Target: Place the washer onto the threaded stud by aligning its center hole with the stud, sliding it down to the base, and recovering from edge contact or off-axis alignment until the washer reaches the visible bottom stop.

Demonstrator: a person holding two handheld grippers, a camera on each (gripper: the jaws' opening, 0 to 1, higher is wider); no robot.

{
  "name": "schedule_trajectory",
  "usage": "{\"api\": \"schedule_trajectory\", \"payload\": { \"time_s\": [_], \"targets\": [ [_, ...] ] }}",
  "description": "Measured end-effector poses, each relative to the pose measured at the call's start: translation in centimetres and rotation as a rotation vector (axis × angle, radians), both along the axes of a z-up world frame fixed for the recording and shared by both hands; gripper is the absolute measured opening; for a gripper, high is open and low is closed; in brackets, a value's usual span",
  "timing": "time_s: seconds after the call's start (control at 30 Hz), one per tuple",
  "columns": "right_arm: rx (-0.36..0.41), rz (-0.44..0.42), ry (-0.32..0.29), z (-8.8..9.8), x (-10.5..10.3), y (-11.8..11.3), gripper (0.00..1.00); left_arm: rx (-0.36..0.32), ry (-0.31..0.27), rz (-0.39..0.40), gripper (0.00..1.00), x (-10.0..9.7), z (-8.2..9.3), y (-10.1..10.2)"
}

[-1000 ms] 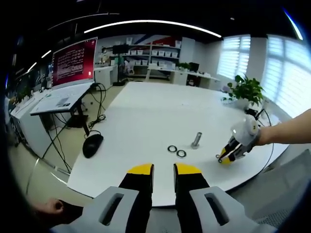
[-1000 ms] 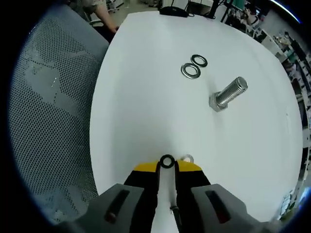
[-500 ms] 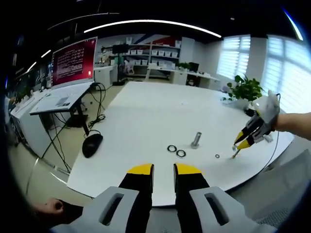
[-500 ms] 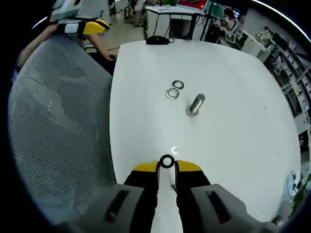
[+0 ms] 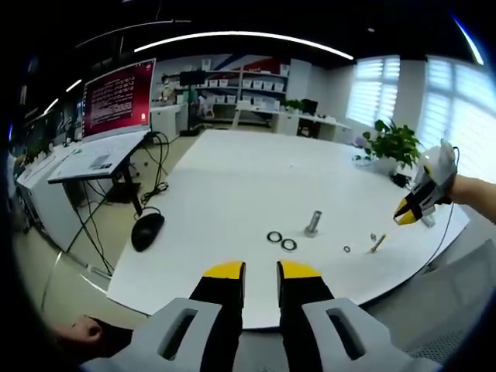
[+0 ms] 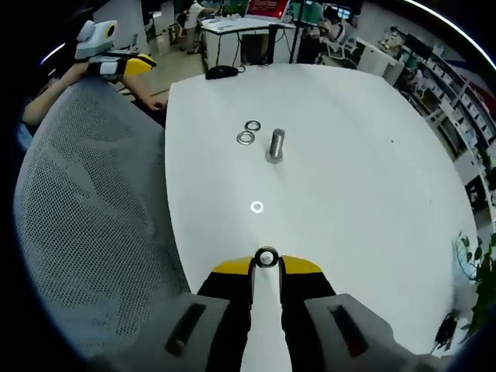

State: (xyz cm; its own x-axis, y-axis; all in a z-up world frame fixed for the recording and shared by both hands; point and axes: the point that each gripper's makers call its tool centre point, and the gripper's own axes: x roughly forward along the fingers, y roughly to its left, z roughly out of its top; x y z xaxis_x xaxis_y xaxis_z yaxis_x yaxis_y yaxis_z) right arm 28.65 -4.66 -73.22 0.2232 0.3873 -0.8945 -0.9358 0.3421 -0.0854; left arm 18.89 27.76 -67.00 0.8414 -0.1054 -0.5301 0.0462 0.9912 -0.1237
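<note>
Washer [image 6: 266,258] is pinched in the right claw [image 6: 266,265]; the upright stud [image 6: 275,146] stands well ahead (left claw [image 5: 261,271] idle, slightly parted).

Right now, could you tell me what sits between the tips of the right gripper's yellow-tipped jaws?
The right gripper pinches a small dark metal washer on edge, its centre hole visible. The lower rim is hidden between the jaws. Beyond it lie the white table and the upright steel stud.

text: none legible | red screen [image 5: 118,98] print (too small to read)
</note>
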Motion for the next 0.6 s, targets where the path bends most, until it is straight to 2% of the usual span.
{"api": "schedule_trajectory", "payload": {
  "time_s": [0.27,0.43,0.53,0.6],
  "targets": [
    [-0.045,0.004,-0.005,-1.0,0.0,-0.7,0.14,-0.002,0.000,0.005,0.14,-0.1,0.0,0.1],
    [-0.058,0.012,0.005,-1.6,0.2,-0.4,0.14,-0.004,0.000,0.007,0.14,-0.1,0.0,0.1],
    [-0.071,0.052,0.042,-2.2,-0.6,0.4,0.14,-0.005,-0.001,0.009,0.14,-0.1,0.1,0.1],
    [-0.094,0.068,0.036,-2.8,-0.5,0.4,0.14,-0.004,-0.001,0.009,0.14,-0.1,0.0,0.1]
  ]
}}
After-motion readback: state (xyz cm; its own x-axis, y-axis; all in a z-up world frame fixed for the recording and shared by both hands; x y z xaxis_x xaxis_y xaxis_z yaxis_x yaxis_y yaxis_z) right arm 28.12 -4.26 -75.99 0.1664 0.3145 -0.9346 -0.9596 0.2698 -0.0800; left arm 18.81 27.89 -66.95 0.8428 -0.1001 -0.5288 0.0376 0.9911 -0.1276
